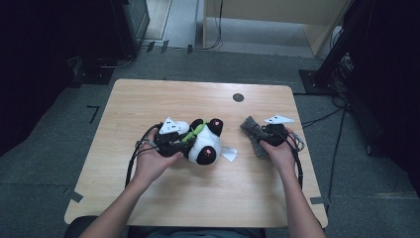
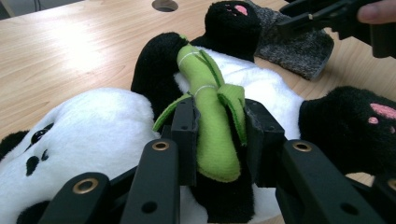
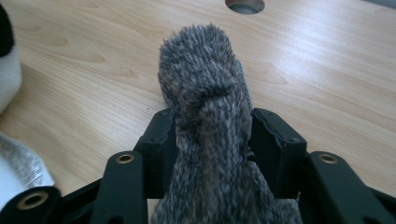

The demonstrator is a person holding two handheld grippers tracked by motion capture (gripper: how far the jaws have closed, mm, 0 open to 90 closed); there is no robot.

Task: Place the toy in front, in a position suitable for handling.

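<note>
Your left gripper clamps the panda's green stalk, your right gripper at far right grips the grey sock, both on the bench.

Plush panda, fuzzy grey sock (matt), wood table

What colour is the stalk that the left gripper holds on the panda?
Light green stalk, clearest in the left gripper view.

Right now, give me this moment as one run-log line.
left tongs: shut on green bamboo stalk of panda plush | right tongs: shut on grey fuzzy cloth | wooden table: both resting on it
</note>
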